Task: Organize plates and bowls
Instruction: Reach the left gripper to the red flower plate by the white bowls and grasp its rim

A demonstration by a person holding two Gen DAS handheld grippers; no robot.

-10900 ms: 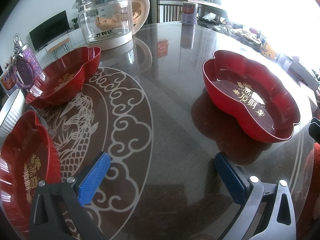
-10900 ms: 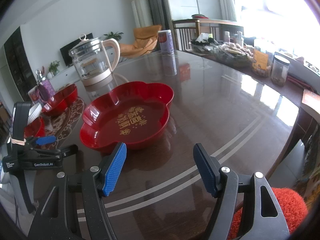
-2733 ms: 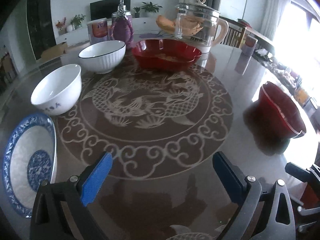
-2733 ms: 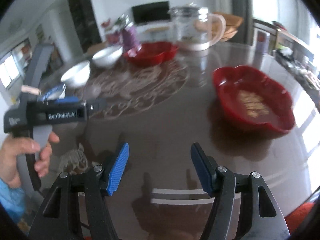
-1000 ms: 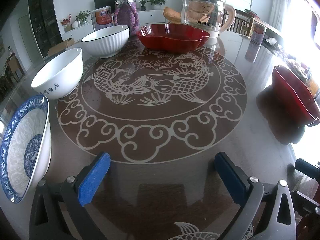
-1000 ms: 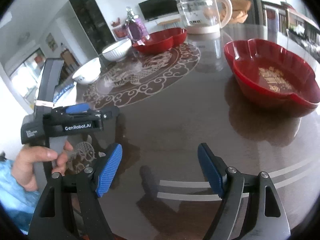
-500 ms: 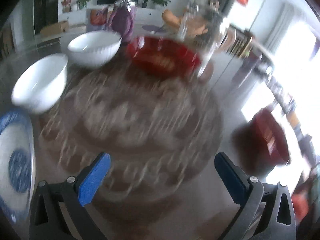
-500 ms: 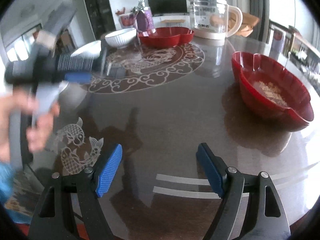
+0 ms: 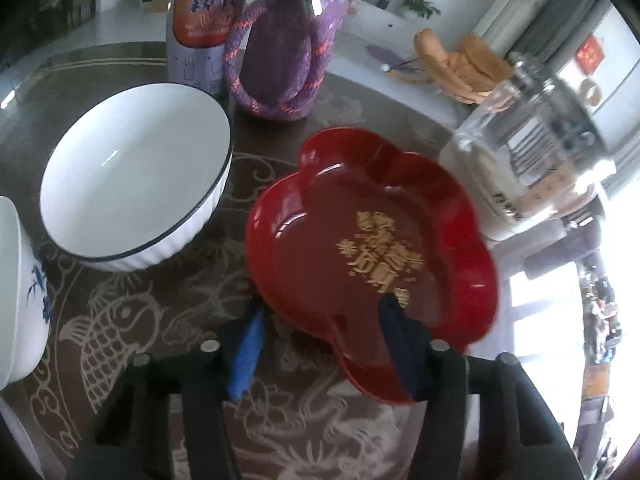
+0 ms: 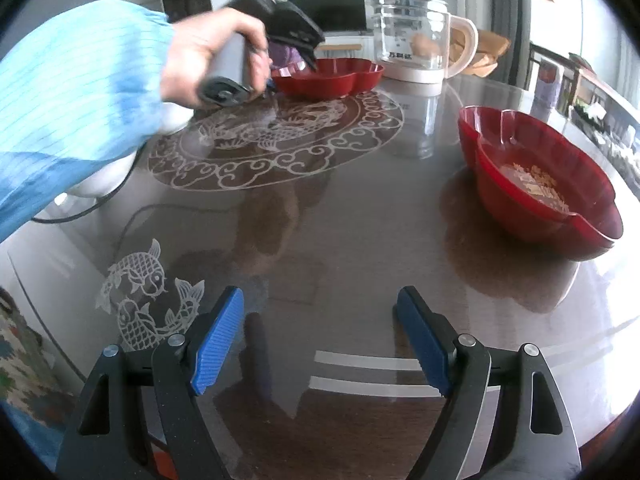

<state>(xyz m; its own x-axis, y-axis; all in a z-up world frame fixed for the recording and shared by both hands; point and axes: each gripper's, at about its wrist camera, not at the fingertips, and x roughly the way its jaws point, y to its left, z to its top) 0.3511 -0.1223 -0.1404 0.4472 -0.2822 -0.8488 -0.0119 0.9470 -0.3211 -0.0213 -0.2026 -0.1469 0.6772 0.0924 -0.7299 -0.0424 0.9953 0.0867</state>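
Here the red dish (image 9: 372,236) bears unreadable gold characters (image 9: 384,258).

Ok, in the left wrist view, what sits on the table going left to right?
Blue-patterned white bowl at the left edge → white bowl with dark rim → red flower-shaped plate → glass kettle.

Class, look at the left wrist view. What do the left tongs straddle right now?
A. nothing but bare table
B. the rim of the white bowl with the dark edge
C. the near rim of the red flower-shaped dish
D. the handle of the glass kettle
C: the left tongs have one finger inside the red flower-shaped dish and the other outside its near rim, not yet closed.
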